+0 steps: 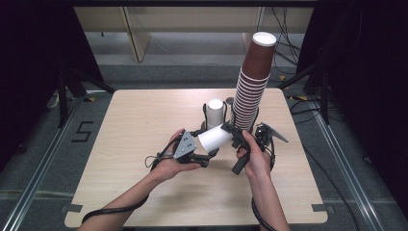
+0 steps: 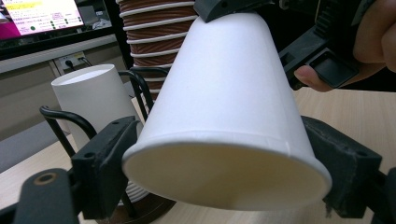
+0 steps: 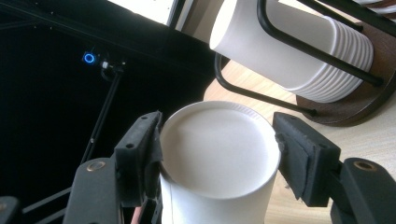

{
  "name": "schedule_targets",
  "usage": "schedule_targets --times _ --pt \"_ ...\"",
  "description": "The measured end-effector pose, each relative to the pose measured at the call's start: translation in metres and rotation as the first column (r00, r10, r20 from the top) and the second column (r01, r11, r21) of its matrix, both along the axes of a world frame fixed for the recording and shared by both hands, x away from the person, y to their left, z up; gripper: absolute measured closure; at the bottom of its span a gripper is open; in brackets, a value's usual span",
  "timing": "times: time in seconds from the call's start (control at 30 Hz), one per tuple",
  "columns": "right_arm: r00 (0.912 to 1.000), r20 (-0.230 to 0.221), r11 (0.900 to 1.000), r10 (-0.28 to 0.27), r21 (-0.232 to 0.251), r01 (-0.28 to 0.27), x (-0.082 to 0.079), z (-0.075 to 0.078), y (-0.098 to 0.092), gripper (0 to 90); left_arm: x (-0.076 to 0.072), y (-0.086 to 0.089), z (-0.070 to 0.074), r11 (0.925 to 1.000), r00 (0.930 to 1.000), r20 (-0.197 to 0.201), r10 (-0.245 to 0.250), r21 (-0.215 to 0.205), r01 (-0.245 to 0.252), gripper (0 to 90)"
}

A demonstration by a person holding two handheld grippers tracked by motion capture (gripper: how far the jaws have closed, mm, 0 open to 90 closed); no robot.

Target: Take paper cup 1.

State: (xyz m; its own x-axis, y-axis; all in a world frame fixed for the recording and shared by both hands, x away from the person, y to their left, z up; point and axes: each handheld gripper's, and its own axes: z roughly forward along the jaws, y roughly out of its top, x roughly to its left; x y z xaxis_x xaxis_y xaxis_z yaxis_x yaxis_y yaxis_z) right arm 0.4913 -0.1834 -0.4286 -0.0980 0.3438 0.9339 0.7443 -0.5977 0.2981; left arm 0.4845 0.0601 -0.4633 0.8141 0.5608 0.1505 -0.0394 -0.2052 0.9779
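a white paper cup is held tilted above the wooden surface, between the two hands, its base end toward the person's right and its open mouth toward the left. the right hand-held gripper is clamped on the base end: in the right gripper view its two black jaws press on either side of the cup's recessed bottom, at the rim of the base. the left hand-held gripper brackets the mouth end; in the left gripper view the cup's rolled rim lies between the two padded jaws, which stand at about half width and touch the wall on both sides, though how firmly they press cannot be told. the right hand and the left hand each grasp their gripper's body, and a grey three-cornered plate sits on top of the left one. just behind the held cup stands a black wire cup holder on a round dark wooden base, carrying a short stack of white paper cups, mouth down. beside it, to the right in the high view, rises a tall, slightly leaning stack of brown ribbed paper cups, the topmost showing its white inside. a monitor with a lit screen shows at the upper left of the left gripper view, behind the surface.
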Motion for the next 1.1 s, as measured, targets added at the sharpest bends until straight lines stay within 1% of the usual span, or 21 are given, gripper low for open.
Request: schedule_targets --times 0.07,0.17,0.2,0.23,0.27,0.3,0.33,0.4,0.47,0.5,0.53,0.6,0.67,0.73,0.77,0.87,0.9,0.93,1.0,1.07,1.1 --pt "1.0 -0.002 1.0 -0.003 0.004 0.003 0.0 0.0 -0.001 35.8 0.0 0.001 0.0 1.0 1.0 -0.005 -0.003 -0.009 0.003 18.8" --pt "0.9999 0.013 1.0 -0.006 -0.003 0.006 -0.001 0.0 -0.001 35.1 0.0 0.002 0.002 0.9999 0.9999 0.01 -0.01 -0.003 0.01 21.7" --pt "0.9999 0.001 1.0 -0.013 -0.007 0.013 -0.001 0.001 -0.001 34.8 -0.001 0.002 0.003 1.0 0.9999 0.011 -0.009 -0.004 0.009 23.0" --pt "0.9997 0.024 1.0 -0.007 -0.006 0.007 -0.001 0.001 -0.001 34.4 -0.001 0.002 0.004 1.0 0.9999 0.01 -0.008 -0.005 0.008 24.1" --pt "0.9992 0.036 0.999 -0.015 -0.031 0.016 -0.002 0.003 0.001 29.9 -0.002 0.002 0.005 0.9999 0.9999 0.007 -0.01 -0.007 0.01 25.3" --pt "0.9992 0.036 0.999 -0.015 -0.031 0.016 -0.002 0.003 0.001 29.9 -0.002 0.003 0.005 0.9999 0.9999 0.001 -0.01 -0.008 0.01 25.3" --pt "0.999 0.043 0.999 0.004 -0.047 -0.002 -0.003 0.007 0.005 21.6 -0.002 0.003 0.006 0.9998 0.9999 -0.005 -0.013 -0.013 0.013 26.2" --pt "0.9983 0.058 0.998 0.001 -0.058 0.002 -0.002 0.007 0.006 19.9 -0.002 0.002 0.006 0.9998 0.9998 -0.01 -0.018 -0.013 0.018 26.4" --pt "0.9949 0.1 0.997 0.012 -0.073 -0.005 -0.002 0.009 0.008 15.6 -0.002 0.003 0.007 0.9997 0.9997 -0.016 -0.02 -0.01 0.02 27.1" --pt "0.9924 0.123 0.995 0.009 -0.097 0.003 -0.002 0.009 0.009 15.1 -0.002 0.003 0.008 0.9998 0.9996 -0.019 -0.02 -0.011 0.02 27.3" --pt "0.9932 0.116 0.993 0.002 -0.113 0.011 -0.003 0.012 0.009 14.8 -0.001 0.004 0.009 0.9998 0.9996 -0.019 -0.021 -0.008 0.02 27.4" --pt "0.9903 0.139 0.995 0.006 -0.103 0.008 -0.004 0.013 0.009 14.8 -0.001 0.006 0.01 0.9998 0.9994 -0.027 -0.02 -0.003 0.02 27.9" --pt "0.9861 0.166 0.99 -0.005 -0.135 0.028 -0.004 0.014 0.008 14.8 0.0 0.007 0.012 0.9997 0.9991 -0.034 -0.024 0.005 0.024 28.4" --pt "0.9854 0.17 0.99 -0.013 -0.138 0.036 -0.005 0.018 0.007 14.8 0.0 0.009 0.014 0.9997 0.999 -0.038 -0.024 0.006 0.024 29.0" --pt "0.9814 0.192 0.985 -0.014 -0.166 0.046 -0.005 0.019 0.005 14.8 0.0 0.011 0.015 0.9997 0.9988 -0.043 -0.025 0.006 0.025 29.3" --pt "0.9694 0.245 0.976 -0.017 -0.208 0.07 -0.006 0.023 0.002 14.8 0.001 0.014 0.018 0.9996 0.9983 -0.052 -0.026 0.007 0.027 30.1" --pt "0.959 0.283 0.962 -0.02 -0.254 0.095 -0.007 0.026 0.0 14.8 0.001 0.015 0.018 0.9996 0.9982 -0.054 -0.025 0.009 0.026 30.2" --pt "0.959 0.283 0.962 -0.02 -0.254 0.095 -0.007 0.026 0.0 14.8 0.002 0.016 0.02 0.9996 0.9981 -0.057 -0.023 0.014 0.024 30.2" --pt "0.9485 0.317 0.939 -0.004 -0.326 0.112 -0.01 0.029 -0.002 15.0 0.003 0.018 0.022 0.9995 0.9978 -0.063 -0.021 0.022 0.023 30.2" --pt "0.9326 0.358 0.899 0.048 -0.422 0.116 -0.012 0.029 -0.004 15.1 0.004 0.022 0.025 0.9993 0.9974 -0.071 -0.017 0.033 0.019 30.2" --pt "0.9166 0.394 0.868 0.07 -0.477 0.138 -0.012 0.028 -0.007 15.6 0.005 0.024 0.026 0.999 0.9969 -0.077 -0.018 0.038 0.021 30.3"
